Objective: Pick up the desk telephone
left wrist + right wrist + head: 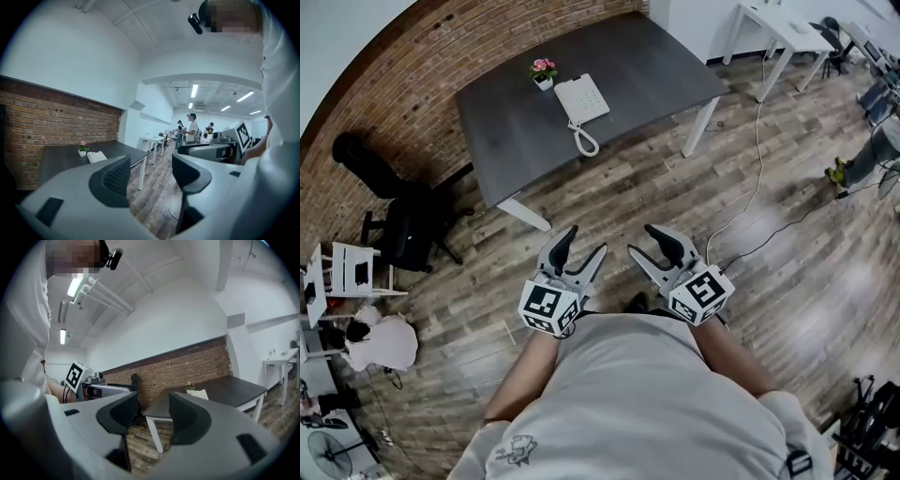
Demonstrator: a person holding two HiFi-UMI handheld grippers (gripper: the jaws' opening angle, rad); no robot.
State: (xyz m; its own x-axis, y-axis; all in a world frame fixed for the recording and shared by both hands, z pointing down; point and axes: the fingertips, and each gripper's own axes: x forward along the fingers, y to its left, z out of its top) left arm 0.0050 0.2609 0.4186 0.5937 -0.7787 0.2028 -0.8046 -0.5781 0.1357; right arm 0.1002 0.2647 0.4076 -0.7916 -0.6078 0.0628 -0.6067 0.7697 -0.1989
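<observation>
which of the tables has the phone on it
The dark grey table by the brick wall: the white phone lies on it beside a small flower pot. The other table, farther right, is white.

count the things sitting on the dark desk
2: the white desk telephone on the dark desk, and a small pot of pink flowers close at its left in the head view. Nothing looks hidden.

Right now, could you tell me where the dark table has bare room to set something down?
The table is bare either side of the telephone, out to both end edges. Crowded only where the flower pot stands close beside the telephone.
</observation>
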